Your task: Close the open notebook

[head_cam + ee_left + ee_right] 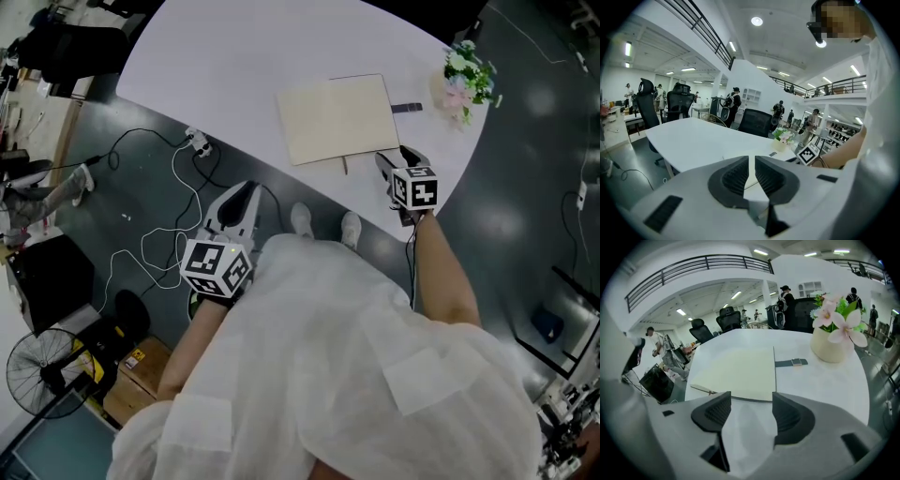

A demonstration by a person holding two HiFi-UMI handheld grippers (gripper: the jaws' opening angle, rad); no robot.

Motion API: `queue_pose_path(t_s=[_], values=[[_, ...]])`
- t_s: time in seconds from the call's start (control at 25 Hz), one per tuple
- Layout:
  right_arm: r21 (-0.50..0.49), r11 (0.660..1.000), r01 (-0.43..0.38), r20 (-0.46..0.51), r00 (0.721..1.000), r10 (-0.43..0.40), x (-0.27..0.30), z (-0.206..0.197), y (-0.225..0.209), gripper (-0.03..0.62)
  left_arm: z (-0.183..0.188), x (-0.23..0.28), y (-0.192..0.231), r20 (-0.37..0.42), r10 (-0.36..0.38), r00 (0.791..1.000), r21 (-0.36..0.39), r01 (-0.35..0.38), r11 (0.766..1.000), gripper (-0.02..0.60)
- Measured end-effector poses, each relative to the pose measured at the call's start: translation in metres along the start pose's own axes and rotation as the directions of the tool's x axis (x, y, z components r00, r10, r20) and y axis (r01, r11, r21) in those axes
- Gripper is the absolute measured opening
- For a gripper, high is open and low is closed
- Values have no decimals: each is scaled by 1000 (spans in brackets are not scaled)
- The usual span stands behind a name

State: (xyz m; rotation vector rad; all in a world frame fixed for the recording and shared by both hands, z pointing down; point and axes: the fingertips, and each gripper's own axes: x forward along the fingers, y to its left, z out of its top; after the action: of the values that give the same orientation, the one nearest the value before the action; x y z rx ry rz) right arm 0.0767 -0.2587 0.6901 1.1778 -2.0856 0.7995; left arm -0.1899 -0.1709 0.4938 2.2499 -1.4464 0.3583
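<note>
Pinching only the near cover edge of the notebook [337, 117] is advised; right claw [386, 159] is held spread, empty, just beside it; left claw [242, 192] pressed together, well apart.

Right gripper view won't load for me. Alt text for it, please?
The right gripper, jaws open and empty, hangs over a white table just short of a flat cream notebook. A dark strap with a buckle lies at the notebook's right edge, and a cream pot of pink-white flowers stands further right.
</note>
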Motion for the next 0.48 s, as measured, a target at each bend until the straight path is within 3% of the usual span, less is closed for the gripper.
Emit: queue_pose_path(t_s=[0.48], values=[[166,986,26,-35,999,-21,16,-1,-20,287,5,9,15,-11,9,1000,-3,-9,1000,34]])
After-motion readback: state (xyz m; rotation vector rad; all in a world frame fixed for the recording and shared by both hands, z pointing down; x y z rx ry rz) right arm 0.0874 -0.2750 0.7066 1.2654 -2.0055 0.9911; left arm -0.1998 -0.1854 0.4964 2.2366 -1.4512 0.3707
